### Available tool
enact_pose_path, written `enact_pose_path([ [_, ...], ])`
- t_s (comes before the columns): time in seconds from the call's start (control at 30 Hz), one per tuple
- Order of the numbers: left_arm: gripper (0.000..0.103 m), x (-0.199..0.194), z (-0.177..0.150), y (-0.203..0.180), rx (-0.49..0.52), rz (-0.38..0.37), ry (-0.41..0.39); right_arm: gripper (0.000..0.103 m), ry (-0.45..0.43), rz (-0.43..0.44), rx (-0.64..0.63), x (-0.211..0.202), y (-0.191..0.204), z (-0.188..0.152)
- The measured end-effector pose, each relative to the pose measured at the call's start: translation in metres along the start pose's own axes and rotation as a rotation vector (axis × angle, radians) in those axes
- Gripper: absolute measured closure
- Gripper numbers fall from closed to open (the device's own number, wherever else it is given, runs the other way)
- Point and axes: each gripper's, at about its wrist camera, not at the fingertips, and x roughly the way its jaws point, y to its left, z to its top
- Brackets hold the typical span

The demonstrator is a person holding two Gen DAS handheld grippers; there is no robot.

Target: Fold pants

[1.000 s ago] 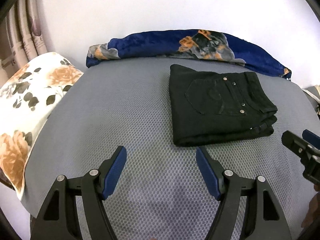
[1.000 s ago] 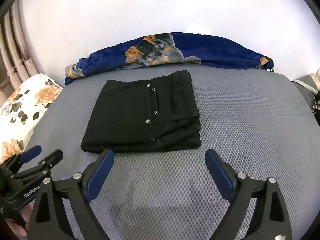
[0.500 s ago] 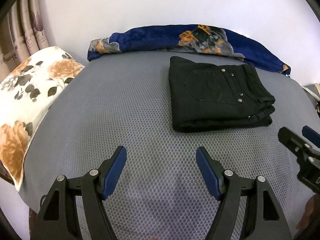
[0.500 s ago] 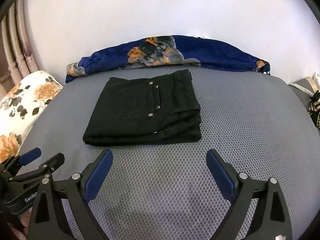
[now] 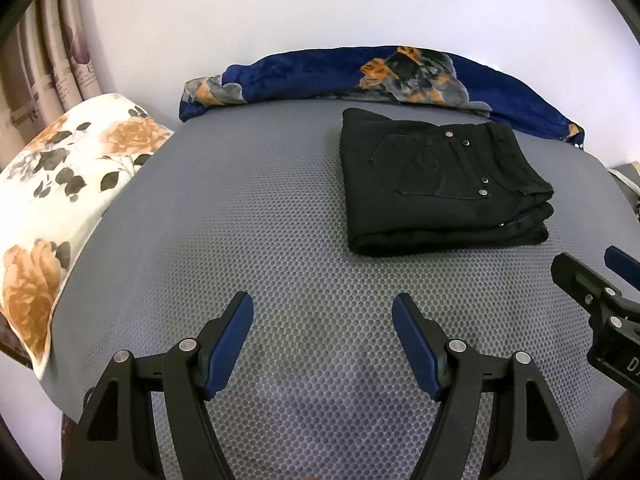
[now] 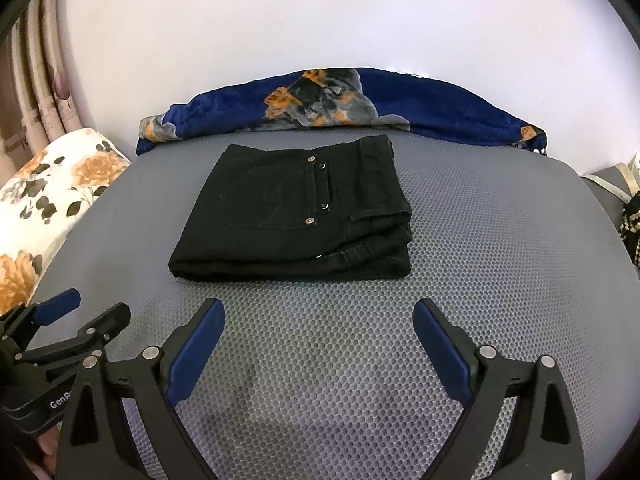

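The black pants lie folded in a flat rectangular stack on the grey mesh bed surface, back pocket and rivets on top. They also show in the right wrist view. My left gripper is open and empty, near the front of the bed, well short of the pants and to their left. My right gripper is open and empty, just in front of the stack's near edge. Each gripper shows at the edge of the other's view: the right one, the left one.
A blue floral blanket lies rolled along the back edge against the white wall. A white pillow with orange roses sits at the left edge. Curtains hang at far left. A bag strap shows at right.
Both grippers have drawn back from the folded pants, which sit farther away and higher in both views. Both stay open. The pants have not moved.
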Motion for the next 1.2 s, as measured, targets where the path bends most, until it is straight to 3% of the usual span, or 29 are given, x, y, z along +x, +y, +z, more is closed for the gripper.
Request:
enact_pose_path([
  [1.2, 0.031, 0.0053, -0.0019, 0.0004, 0.015, 0.017, 0.013, 0.009, 0.021, -0.019, -0.007, 0.0047, 0.001, -0.0036],
])
